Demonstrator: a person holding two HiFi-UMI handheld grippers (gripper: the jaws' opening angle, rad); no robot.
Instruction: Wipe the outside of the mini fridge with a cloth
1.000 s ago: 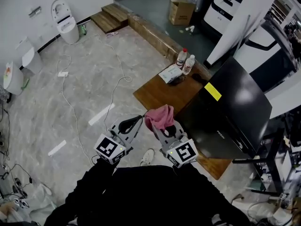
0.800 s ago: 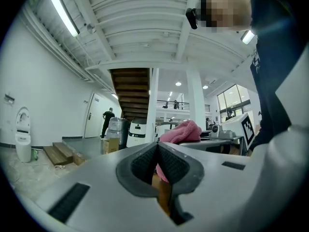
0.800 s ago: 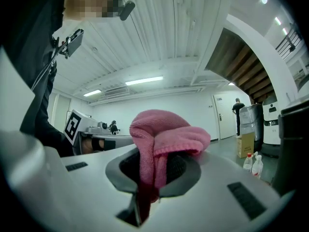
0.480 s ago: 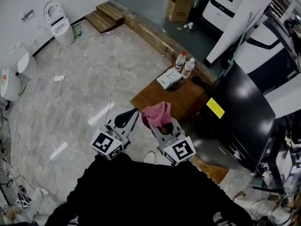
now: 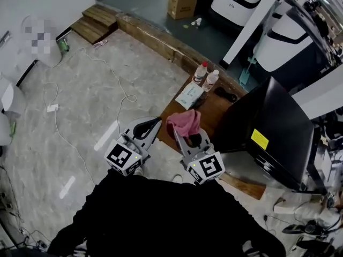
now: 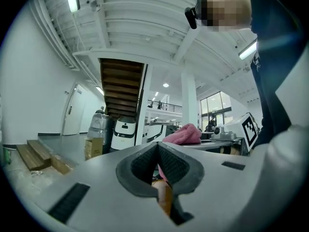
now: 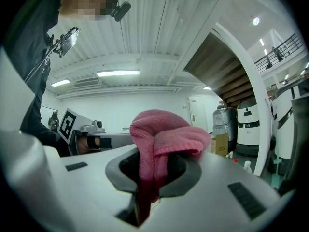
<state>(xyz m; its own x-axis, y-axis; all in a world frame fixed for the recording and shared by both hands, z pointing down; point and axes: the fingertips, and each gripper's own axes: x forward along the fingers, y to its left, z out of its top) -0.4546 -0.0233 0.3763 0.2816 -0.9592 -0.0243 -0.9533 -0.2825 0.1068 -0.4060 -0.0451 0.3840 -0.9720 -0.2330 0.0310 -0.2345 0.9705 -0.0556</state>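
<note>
Floor-level at 3 o'clock stands the glossy black mini fridge (image 5: 273, 127). Your right gripper (image 5: 188, 136) pinches the soft, limp pink cloth (image 5: 184, 123) mid-bunch, a secure hold; your left gripper (image 5: 153, 125) is closed, empty.

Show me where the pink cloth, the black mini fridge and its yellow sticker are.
pink cloth (image 5: 183, 123), head view, on its bunched middle.
mini fridge (image 5: 278, 114), head view, on its glossy black face.
yellow sticker (image 5: 259, 139), head view, at the label's centre.

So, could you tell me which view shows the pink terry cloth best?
The right gripper view: pink terry cloth fills the centre, pinched in the right gripper. Head view shows it small; left gripper view, a distant bundle.
</note>
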